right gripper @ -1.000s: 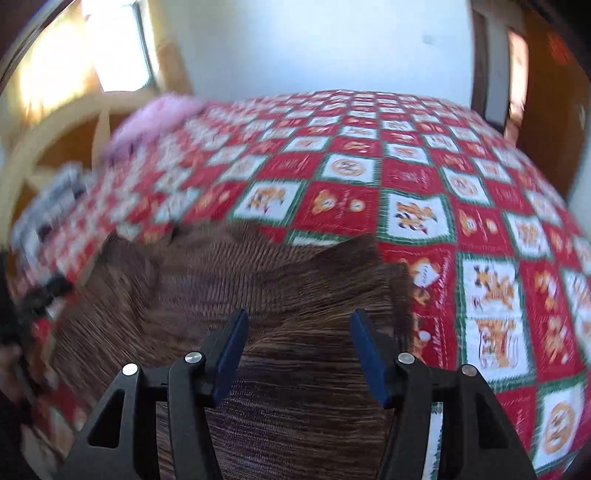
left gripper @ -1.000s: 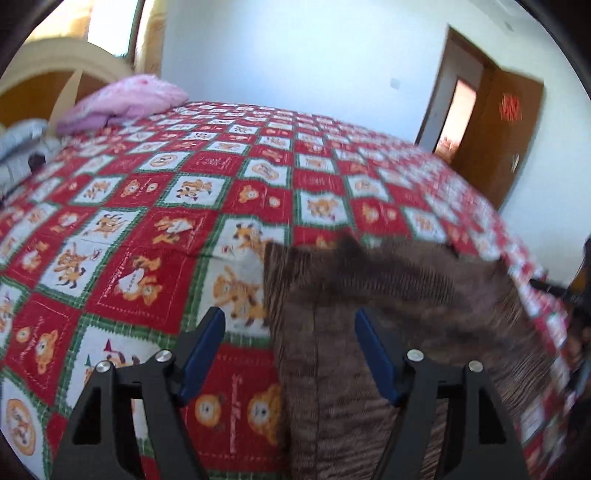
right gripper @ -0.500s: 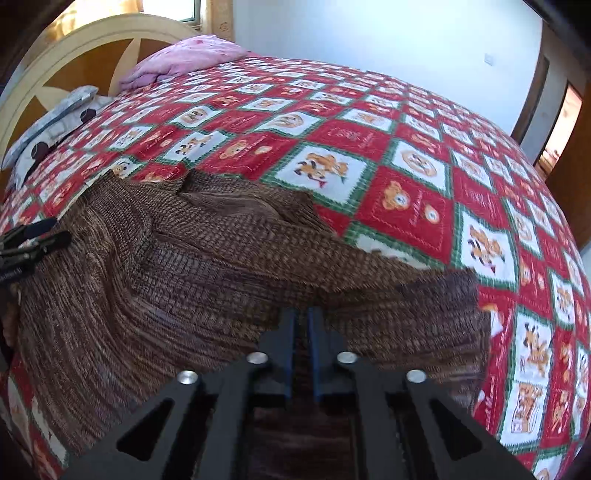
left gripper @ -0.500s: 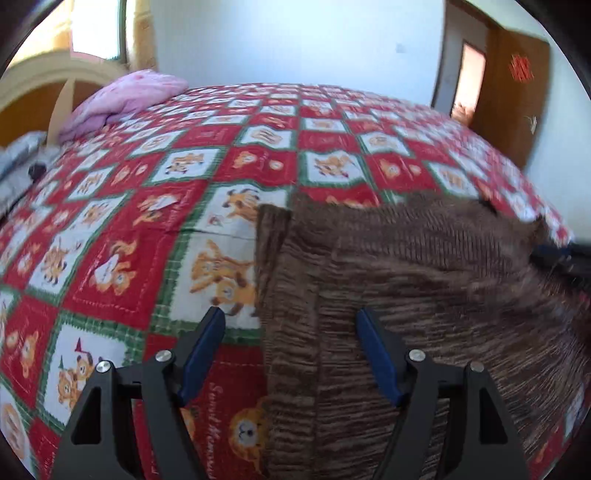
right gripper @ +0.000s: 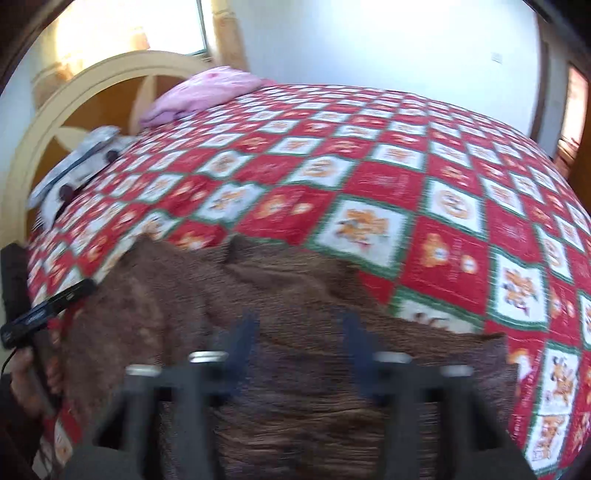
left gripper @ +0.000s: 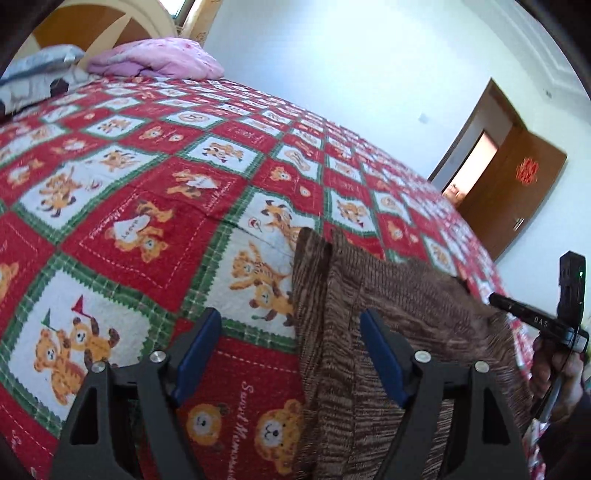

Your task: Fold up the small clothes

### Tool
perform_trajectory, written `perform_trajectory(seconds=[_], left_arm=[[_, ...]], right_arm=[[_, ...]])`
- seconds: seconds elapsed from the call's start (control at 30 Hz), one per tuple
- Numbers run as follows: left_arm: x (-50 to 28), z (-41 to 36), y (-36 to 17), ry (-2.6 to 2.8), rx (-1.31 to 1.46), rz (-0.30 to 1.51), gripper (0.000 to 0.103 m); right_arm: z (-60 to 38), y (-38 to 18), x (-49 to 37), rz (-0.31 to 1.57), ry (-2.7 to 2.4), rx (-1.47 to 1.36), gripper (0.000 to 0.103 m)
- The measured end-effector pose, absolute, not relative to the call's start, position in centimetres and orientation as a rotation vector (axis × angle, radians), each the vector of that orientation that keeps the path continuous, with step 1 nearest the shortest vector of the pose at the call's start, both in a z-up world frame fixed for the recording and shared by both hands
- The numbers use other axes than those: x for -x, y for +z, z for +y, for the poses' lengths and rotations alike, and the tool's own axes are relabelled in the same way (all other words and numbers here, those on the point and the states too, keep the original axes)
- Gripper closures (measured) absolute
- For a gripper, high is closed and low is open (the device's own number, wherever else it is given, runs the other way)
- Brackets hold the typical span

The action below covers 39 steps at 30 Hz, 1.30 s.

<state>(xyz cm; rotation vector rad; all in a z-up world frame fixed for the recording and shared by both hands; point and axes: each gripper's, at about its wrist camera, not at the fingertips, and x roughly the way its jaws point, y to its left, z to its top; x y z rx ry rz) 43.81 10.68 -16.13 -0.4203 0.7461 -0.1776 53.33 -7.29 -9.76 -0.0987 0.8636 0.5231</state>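
A wide bed covered by a red quilted bedspread (left gripper: 155,206) with white squares, green borders and orange teddy bears fills both views. Behind it stands a plain white wall (left gripper: 332,62), and to the right a brown wooden door (left gripper: 513,192) hangs open beside a lit doorway. At the head of the bed rises a cream arched headboard with orange-brown panels (right gripper: 92,96), under a bright window (right gripper: 122,29). A crumpled pink pillow (left gripper: 155,61) lies at that end, with a grey-and-white patterned pillow (right gripper: 85,155) just beside it.

On the near part of the bedspread lies the brown ribbed knit garment (left gripper: 388,332), spread wide with a doubled, folded edge along its left side in the left wrist view; its far edge is rumpled.

The left gripper (left gripper: 290,352) hovers over that folded left edge, its blue-padded fingers (left gripper: 197,350) spread wide and opening further; the garment's edge sits between them, and the pads do not press on it. The right gripper (right gripper: 299,350) is blurred, over the garment's middle, its jaws parted and opening, with knit fabric seen between them but not pinched. A hand (right gripper: 33,384) grips the left gripper's black handle at the right wrist view's left border.
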Motion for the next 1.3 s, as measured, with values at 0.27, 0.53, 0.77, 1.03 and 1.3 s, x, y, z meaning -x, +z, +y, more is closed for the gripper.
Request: perform_trajectory(seconds=[0.27, 0.53, 0.77, 1.03, 1.3], left_arm=[[-43.8, 11.4, -16.3, -0.205, 0.465, 0.726, 0.020], [-43.2, 12.6, -16.3, -0.217, 0.533, 0.676, 0.019], [-42.1, 14.3, -16.1, -0.151, 0.611, 0.595, 0.016], [-42.4, 14.1, -16.3, -0.154, 0.598, 0.610, 0.014], [-42.4, 14.0, -16.3, -0.156, 0.592, 0.614, 0.012]], right_arm=[[-4.7, -12.3, -52.7, 0.914, 0.527, 0.231, 0.081], [-4.0, -10.1, -52.5, 0.834, 0.477, 0.279, 0.101], [-3.8, -9.6, -55.6, 0.826, 0.343, 0.265, 0.101], [-4.5, -12.6, -56.2, 0.890, 0.292, 0.287, 0.085], [-13.5, -9.0, -51.7, 0.831, 0.270, 0.083, 0.074]])
